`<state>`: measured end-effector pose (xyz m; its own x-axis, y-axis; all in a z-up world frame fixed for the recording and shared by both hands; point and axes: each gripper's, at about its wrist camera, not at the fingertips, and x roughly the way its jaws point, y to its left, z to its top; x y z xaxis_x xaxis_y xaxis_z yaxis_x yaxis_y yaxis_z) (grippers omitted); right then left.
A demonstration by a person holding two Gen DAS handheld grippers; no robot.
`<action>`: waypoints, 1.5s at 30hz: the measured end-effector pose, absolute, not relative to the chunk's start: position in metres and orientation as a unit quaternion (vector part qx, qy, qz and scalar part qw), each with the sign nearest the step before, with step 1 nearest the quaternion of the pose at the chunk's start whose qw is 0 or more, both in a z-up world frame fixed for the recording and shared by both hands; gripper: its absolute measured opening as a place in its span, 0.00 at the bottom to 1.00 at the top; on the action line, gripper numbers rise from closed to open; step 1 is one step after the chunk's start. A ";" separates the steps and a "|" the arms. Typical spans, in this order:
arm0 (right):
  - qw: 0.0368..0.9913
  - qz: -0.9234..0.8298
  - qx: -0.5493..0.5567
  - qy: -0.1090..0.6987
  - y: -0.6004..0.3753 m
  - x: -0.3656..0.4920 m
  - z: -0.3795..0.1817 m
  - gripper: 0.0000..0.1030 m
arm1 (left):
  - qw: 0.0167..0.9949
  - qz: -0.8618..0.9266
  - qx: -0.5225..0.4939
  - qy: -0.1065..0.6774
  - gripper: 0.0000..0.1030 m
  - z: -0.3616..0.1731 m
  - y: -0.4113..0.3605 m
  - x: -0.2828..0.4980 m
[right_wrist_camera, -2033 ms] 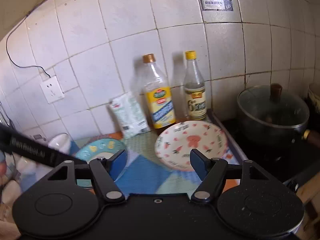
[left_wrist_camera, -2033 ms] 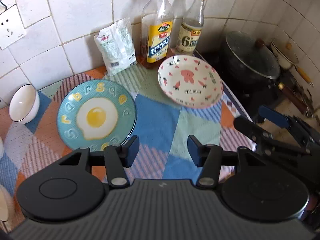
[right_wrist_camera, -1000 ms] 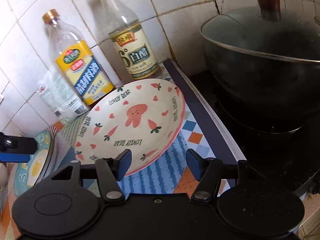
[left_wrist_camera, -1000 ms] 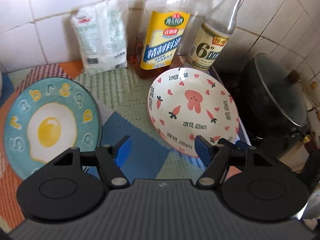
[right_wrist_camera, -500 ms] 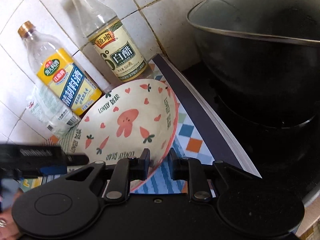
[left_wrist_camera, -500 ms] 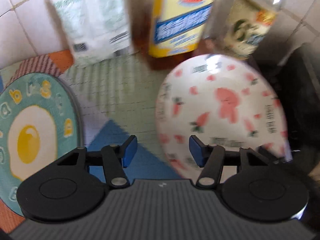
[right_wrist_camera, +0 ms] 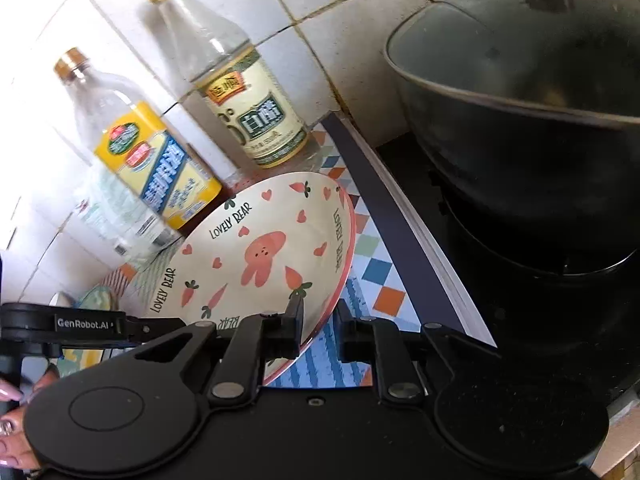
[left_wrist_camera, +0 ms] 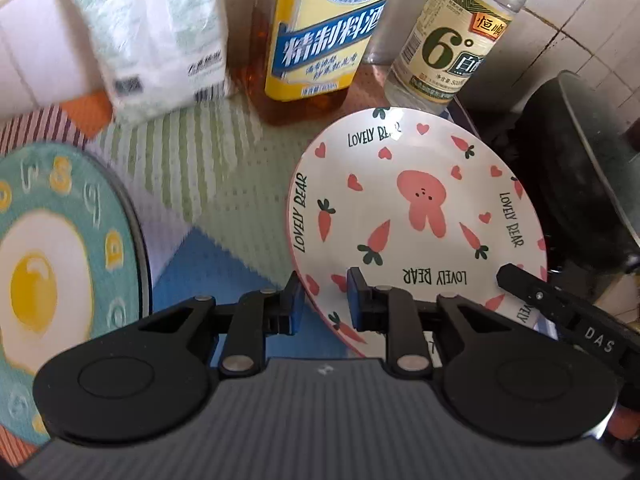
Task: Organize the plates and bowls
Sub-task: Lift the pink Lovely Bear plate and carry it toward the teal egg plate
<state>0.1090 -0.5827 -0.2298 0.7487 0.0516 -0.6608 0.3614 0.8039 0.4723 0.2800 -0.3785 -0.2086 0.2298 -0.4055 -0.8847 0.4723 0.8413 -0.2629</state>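
Note:
A white plate [left_wrist_camera: 416, 208] with a pink rabbit and carrots lies tilted on the patterned cloth, in front of two bottles. My left gripper [left_wrist_camera: 323, 306] straddles its near-left rim, jaws closing, one pad under the rim and one on the inside. My right gripper [right_wrist_camera: 320, 326] grips the same plate [right_wrist_camera: 256, 256] at its near-right rim, jaws still closing a little. One right finger [left_wrist_camera: 520, 280] shows over the plate's right edge. A teal plate [left_wrist_camera: 60, 264] with a fried-egg picture lies flat to the left.
Behind the plate stand a yellow-labelled bottle [left_wrist_camera: 320, 40], a vinegar bottle [left_wrist_camera: 448, 44] and a white bag [left_wrist_camera: 156, 40] against the tiled wall. A lidded black pot [right_wrist_camera: 520, 120] sits on the stove to the right. A person's hand [right_wrist_camera: 12, 420] holds the left gripper.
Both grippers came down to the rabbit plate and went from open to shut on its rim, the right one first. The plate now sits tilted.

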 end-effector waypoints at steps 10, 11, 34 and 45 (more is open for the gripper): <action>0.894 -0.073 0.276 0.346 -0.566 0.076 -0.207 0.19 | 0.788 -0.290 0.044 0.541 0.20 -0.210 -0.384 0.279; 0.894 -0.072 0.276 0.345 -0.563 0.073 -0.205 0.20 | 0.788 -0.290 0.045 0.541 0.20 -0.211 -0.383 0.279; 0.911 0.015 0.203 0.359 -0.499 0.074 -0.155 0.21 | 0.819 -0.256 -0.016 0.514 0.21 -0.178 -0.295 0.260; 0.907 0.086 0.157 0.380 -0.453 0.129 -0.147 0.23 | 0.839 -0.198 -0.046 0.505 0.21 -0.174 -0.242 0.278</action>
